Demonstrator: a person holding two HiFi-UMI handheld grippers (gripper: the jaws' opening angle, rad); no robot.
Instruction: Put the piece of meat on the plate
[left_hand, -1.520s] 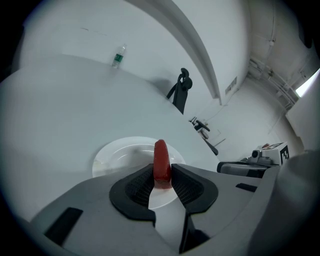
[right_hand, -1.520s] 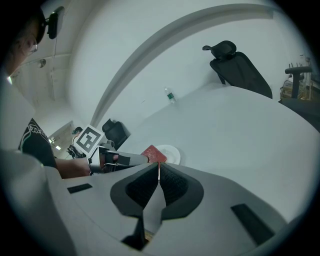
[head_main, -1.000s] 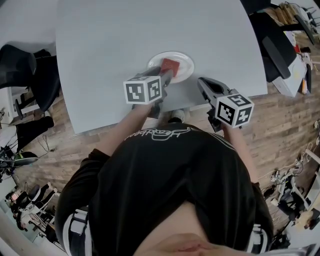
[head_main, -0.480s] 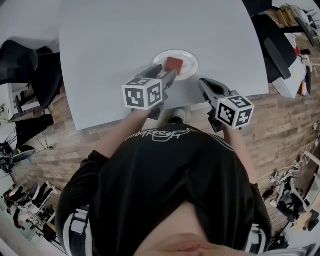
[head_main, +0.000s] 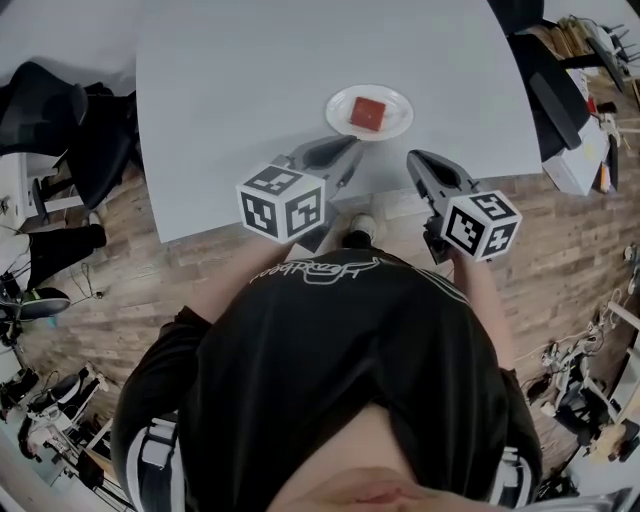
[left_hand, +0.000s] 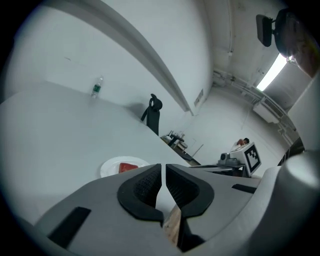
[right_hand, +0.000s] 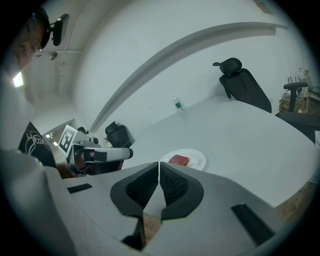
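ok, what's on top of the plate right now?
One red piece of meat, lying flat near the middle of the white plate; nothing else on it. The plate surface under the meat is covered.

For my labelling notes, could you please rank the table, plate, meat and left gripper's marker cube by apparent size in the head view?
Table, largest.
Plate and the marker cube on the left gripper look alike; the cube is nearer the camera, so unranked.
Meat, smallest.

Left gripper (head_main: 347, 160) is off the plate (head_main: 397, 122) now, pulled back to its near side, jaws just closing to a sliver with nothing between. The piece of meat (head_main: 367, 113) sits uncovered on it.
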